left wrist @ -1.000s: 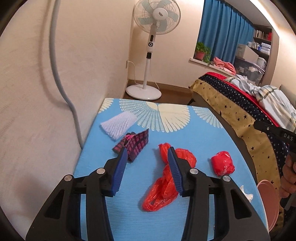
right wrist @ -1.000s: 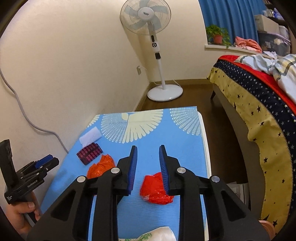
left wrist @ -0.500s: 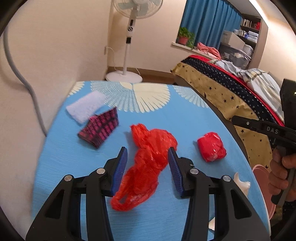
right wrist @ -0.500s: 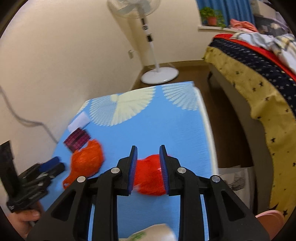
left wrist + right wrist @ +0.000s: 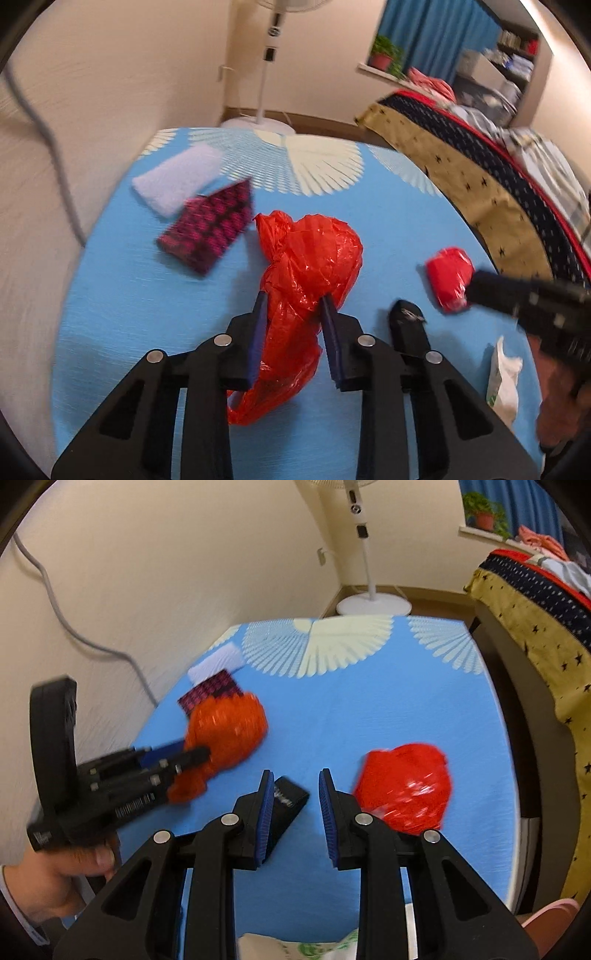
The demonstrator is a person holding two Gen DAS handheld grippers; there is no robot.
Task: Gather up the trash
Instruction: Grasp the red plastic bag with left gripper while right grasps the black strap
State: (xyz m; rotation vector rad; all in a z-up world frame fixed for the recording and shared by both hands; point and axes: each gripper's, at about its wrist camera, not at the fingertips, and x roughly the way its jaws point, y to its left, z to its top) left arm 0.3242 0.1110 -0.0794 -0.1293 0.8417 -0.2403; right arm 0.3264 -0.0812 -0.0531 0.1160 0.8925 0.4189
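Collection looks barely begun: every piece of trash in view is on the blue table (image 5: 388, 709), nothing clearly bagged or binned yet. L gripper (image 5: 293, 306) has its jaws partly open w/ the crumpled orange-red plastic bag (image 5: 310, 258) between the blue pads; the pads look to be at or touching the bag's sides, but can't tell if it's pinched tight or just straddled, and the bag's tail lies on the table under the gripper. R gripper (image 5: 295, 786) has its jaws parted about the same, nothing between them; the small black wrapper (image 5: 288, 801) sits just below/beside its left finger, and the red wad (image 5: 406, 786) is just to the right of its right finger, apart from it. Untouched further back: pink-black checked packet (image 5: 210, 232) and white foam net (image 5: 177, 177), overlapping, near the wall side. A white printed bag (image 5: 295, 947) lies at the near table edge, a pink rim (image 5: 546, 919) shows at the low right, maybe a bin, can't tell. My read: 1st grab in progress on the left, at least 4 more items left — black wrapper, red wad, checked packet, foam net — plus dropping everything off somewhere
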